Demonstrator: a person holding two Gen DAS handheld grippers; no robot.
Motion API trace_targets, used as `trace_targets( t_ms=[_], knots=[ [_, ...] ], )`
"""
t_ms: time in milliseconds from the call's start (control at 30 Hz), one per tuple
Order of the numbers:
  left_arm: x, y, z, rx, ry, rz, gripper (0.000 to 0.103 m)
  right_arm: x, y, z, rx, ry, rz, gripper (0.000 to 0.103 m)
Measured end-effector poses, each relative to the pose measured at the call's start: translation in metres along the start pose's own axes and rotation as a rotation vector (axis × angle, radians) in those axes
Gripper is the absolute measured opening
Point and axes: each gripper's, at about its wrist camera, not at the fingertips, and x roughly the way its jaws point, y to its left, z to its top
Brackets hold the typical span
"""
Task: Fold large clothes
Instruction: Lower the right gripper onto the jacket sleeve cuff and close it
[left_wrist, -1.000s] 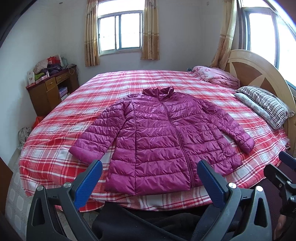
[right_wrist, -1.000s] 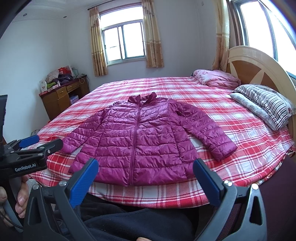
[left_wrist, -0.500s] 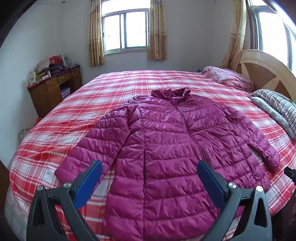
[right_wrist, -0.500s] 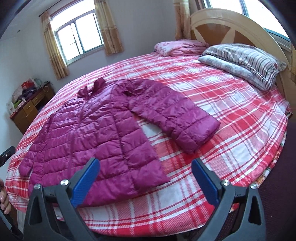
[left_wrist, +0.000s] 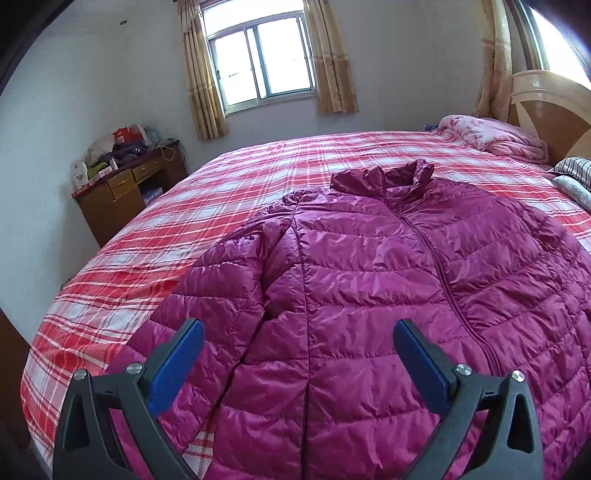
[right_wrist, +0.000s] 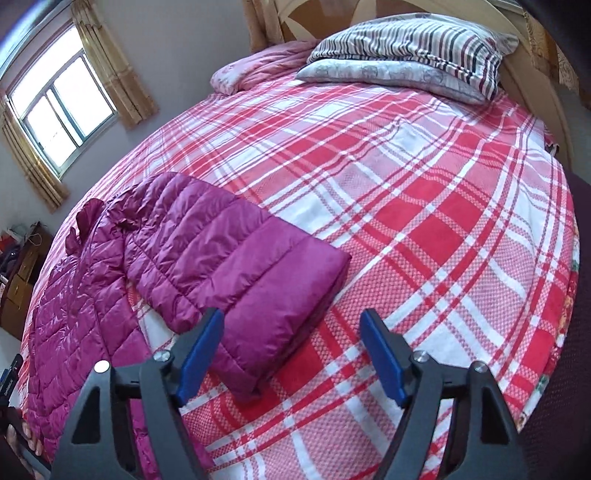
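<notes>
Right tool (right_wrist: 291, 354) nearest right sleeve cuff (right_wrist: 280, 295), just ahead-left; sleeve axis runs toward collar. Jaws just been closing, part-open, empty. Left tool (left_wrist: 299, 363) wide open, empty, over puffer jacket (left_wrist: 369, 295).

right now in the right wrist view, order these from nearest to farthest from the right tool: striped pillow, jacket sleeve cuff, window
1. jacket sleeve cuff, just ahead of the right tool, left of centre
2. striped pillow, far end of the bed, upper right
3. window, on the wall past the bed, upper left
</notes>
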Motion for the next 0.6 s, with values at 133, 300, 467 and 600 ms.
trace_targets(
  t_ms=[133, 300, 467, 600],
  knots=[
    [0.024, 0.000, -0.007, -0.013, 0.056, 0.017, 0.102, 0.020, 0.011, 0.006, -0.025, 0.033, -0.006, 0.067],
    [0.041, 0.000, -0.016, -0.037, 0.102, 0.014, 0.102, 0.038, 0.020, 0.006, -0.077, 0.082, 0.015, 0.029],
    [0.036, 0.009, -0.016, -0.058, 0.087, 0.001, 0.102, 0.025, 0.014, 0.017, -0.090, 0.031, -0.024, 0.014],
    [0.028, 0.020, -0.011, -0.086, 0.074, -0.003, 0.102, 0.010, 0.019, 0.034, -0.142, -0.043, -0.079, 0.013]
  ],
)
